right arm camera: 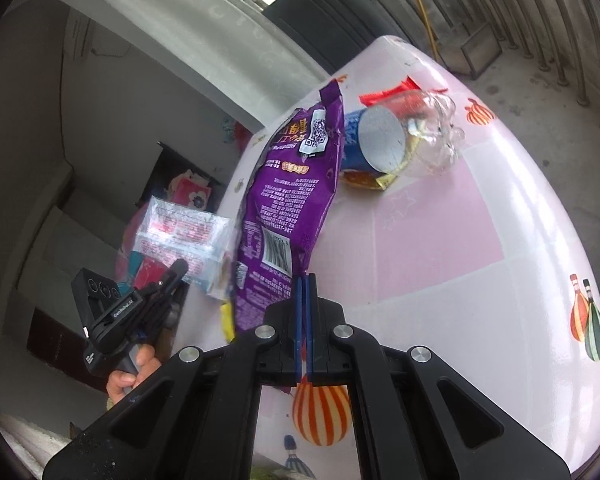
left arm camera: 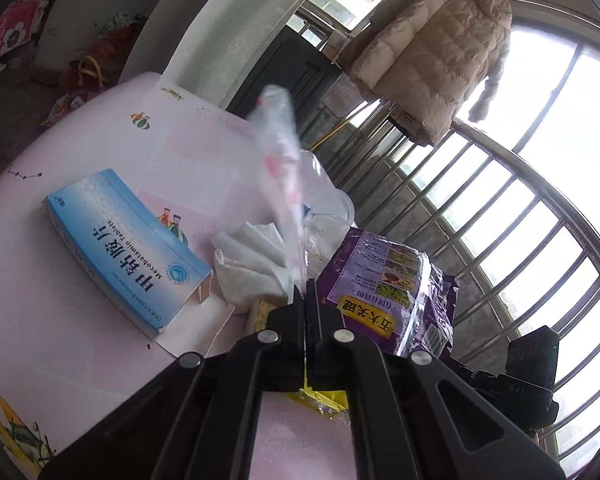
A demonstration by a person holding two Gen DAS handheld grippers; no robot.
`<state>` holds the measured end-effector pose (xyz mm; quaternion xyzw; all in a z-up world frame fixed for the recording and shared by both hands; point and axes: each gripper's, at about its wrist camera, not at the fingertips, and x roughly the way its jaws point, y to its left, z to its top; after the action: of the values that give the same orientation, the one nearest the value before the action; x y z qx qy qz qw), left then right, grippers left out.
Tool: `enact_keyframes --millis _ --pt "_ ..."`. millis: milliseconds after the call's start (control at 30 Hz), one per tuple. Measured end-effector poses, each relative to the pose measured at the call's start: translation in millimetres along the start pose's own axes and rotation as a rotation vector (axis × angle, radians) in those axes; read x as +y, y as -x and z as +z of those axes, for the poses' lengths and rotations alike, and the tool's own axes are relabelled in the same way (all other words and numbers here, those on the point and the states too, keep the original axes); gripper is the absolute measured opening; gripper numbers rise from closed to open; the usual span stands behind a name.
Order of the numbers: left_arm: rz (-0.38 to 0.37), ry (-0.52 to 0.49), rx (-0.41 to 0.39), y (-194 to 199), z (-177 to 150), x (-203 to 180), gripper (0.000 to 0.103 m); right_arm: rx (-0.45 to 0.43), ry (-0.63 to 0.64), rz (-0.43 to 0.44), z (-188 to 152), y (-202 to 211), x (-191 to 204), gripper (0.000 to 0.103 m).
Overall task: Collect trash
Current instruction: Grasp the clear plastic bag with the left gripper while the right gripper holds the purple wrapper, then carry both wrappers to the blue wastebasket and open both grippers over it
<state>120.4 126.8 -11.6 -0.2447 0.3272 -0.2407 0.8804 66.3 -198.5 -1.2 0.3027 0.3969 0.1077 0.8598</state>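
My left gripper (left arm camera: 305,286) is shut on a clear plastic wrapper (left arm camera: 282,168) with red print, held up above the table; it also shows in the right wrist view (right arm camera: 180,236). My right gripper (right arm camera: 305,280) is shut on a purple snack bag (right arm camera: 292,200), held upright; the bag also shows in the left wrist view (left arm camera: 384,292). On the pink table (left arm camera: 40,280) lie a blue medicine box (left arm camera: 124,248), a crumpled white tissue (left arm camera: 252,268) and a yellow wrapper (left arm camera: 324,400).
In the right wrist view a clear plastic bottle (right arm camera: 432,136), a blue-and-white cup (right arm camera: 374,144) and a red wrapper (right arm camera: 384,94) lie at the far side of the table (right arm camera: 460,240). The left gripper's body (right arm camera: 120,312) is at the left. A window railing (left arm camera: 500,220) stands behind.
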Motion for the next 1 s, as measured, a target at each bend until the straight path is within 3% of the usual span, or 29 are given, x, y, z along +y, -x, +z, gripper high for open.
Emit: enact_keyframes --millis 300,533,667,767,1000 --pt "-0.051 -0.134 -0.044 36.9 10.2 -53.0 0.000 -0.162 0.063 0.042 -4.6 63.2 22.8 0.000" --pt "-0.135 -0.236 -0.011 29.4 17.2 -108.8 0.000 -0.346 0.063 -0.018 -0.5 127.1 18.9 0.000" --pt "-0.213 -0.305 0.059 0.2 17.7 -156.0 0.000 -0.458 0.031 -0.103 -2.1 166.6 -0.1 0.000" --pt "-0.282 -0.364 0.156 -35.5 12.4 -199.1 0.000 -0.531 -0.007 -0.187 -6.7 194.4 -16.5 0.000" --pt "-0.405 -0.480 0.370 -127.9 -24.3 -300.5 0.000 -0.609 -0.110 -0.453 -18.4 215.6 -62.4 0.000"
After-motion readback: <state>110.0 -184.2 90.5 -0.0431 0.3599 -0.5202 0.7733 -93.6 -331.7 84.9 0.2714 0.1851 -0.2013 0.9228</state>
